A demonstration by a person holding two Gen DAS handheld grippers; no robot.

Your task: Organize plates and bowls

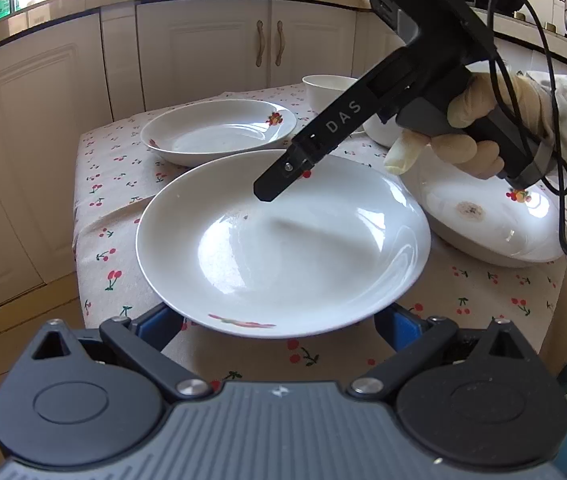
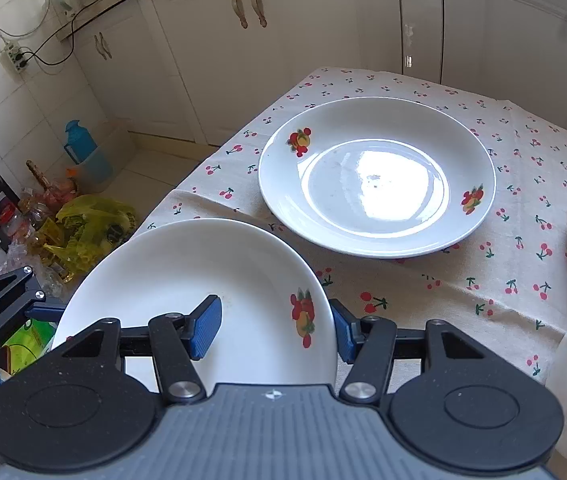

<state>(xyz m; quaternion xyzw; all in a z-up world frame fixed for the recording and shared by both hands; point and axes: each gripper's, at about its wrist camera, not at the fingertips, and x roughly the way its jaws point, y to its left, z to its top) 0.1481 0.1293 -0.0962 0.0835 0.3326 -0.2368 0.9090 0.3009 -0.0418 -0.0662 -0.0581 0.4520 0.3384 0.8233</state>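
Nearest the left wrist camera, the left gripper (image 1: 279,326) straddles the near rim of a white plate (image 1: 283,240); whether its blue fingers (image 1: 163,326) actually press cannot be told. Further right, the right gripper (image 2: 275,328) pinches that plate's (image 2: 187,292) far-right edge, one pad inside, one outside. Glazed ceramic is stiff, slippery and breakable, so rim holds suit it. Beyond lies a second plate (image 2: 377,176) on the cherry-print tablecloth (image 2: 423,280), a likely stacking spot.

White plate (image 1: 283,244) lifted over cherry-print tablecloth (image 1: 115,184), right gripper (image 1: 279,180) above plate's far rim, second plate (image 1: 219,130) behind, bowl (image 1: 329,90) beyond
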